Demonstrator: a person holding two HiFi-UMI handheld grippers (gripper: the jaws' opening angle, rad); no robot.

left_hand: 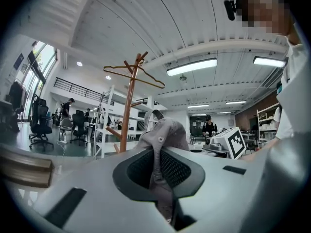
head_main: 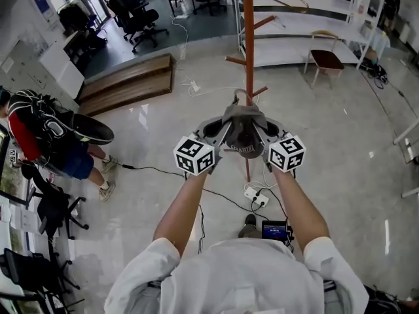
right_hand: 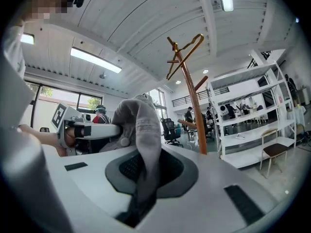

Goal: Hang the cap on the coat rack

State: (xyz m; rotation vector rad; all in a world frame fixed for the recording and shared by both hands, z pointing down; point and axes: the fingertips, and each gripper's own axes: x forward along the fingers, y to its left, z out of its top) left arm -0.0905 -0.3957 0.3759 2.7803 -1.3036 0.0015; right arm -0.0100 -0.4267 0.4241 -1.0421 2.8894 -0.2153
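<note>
A grey cap [head_main: 243, 133] hangs stretched between my two grippers in front of the person's chest. My left gripper [head_main: 216, 131] is shut on the cap's left edge, its cloth [left_hand: 158, 149] pinched between the jaws. My right gripper [head_main: 267, 131] is shut on the right edge, the fabric [right_hand: 143, 144] caught in its jaws. The brown wooden coat rack [head_main: 248, 38] stands just beyond the cap, its pole [left_hand: 128, 111] rising with angled pegs and a wire hanger at the top [right_hand: 184, 50]. A low peg [head_main: 260, 91] sticks out just behind the cap.
A person with a black backpack [head_main: 46, 133] stands at the left by office chairs [head_main: 134, 12]. White shelving [head_main: 308, 25] and a small chair [head_main: 324, 61] are behind the rack. A power strip [head_main: 255, 196] and cables lie on the floor near the rack's base.
</note>
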